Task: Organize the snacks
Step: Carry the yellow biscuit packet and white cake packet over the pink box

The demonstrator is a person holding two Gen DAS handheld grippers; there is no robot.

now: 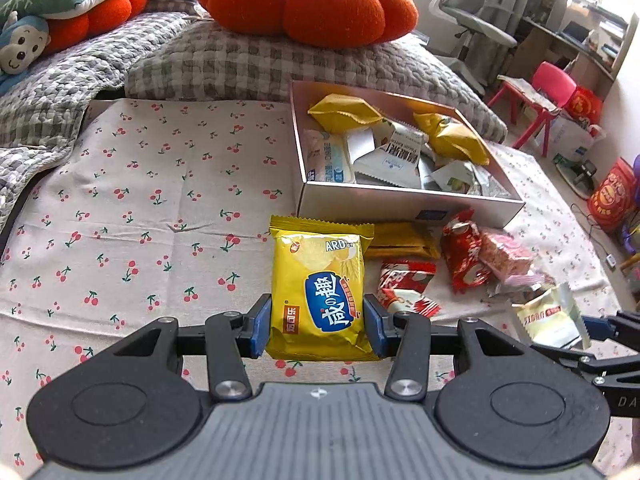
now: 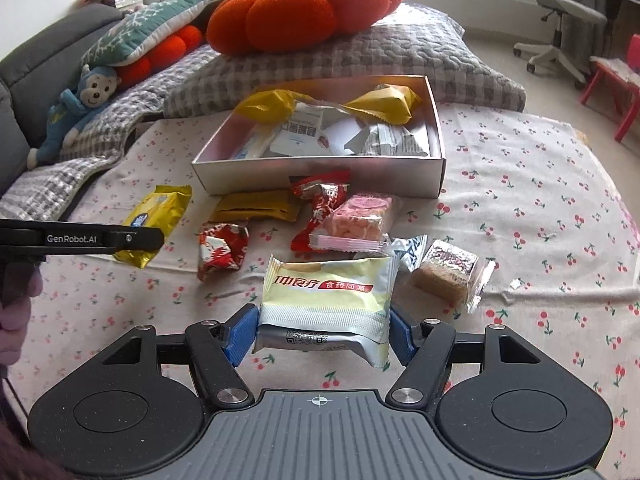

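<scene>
2 packets are sitting in my claws right now, 1 in each. My left gripper is clamping the yellow cracker packet between its blue pads, squeezing the packet's lower sides; the packet is standing upright above the cherry-print sheet. My right gripper is holding the pale cream packet across its width, its silver bottom seam hanging below the pads.

1 silver box is lying open ahead, already holding several yellow and white packets; its near wall is facing me and its rim is standing unobstructed from above.

5 loose snacks are crowding the strip between my claws and that wall: a mustard flat packet, a red twisted packet, a pink bar, a small red-and-white packet and a foil-wrapped brown bar.

Open sheet is stretching wide to the left of the box and to the right of the foil bar. A grey checked quilt with an orange pumpkin cushion is bordering the far edge.
</scene>
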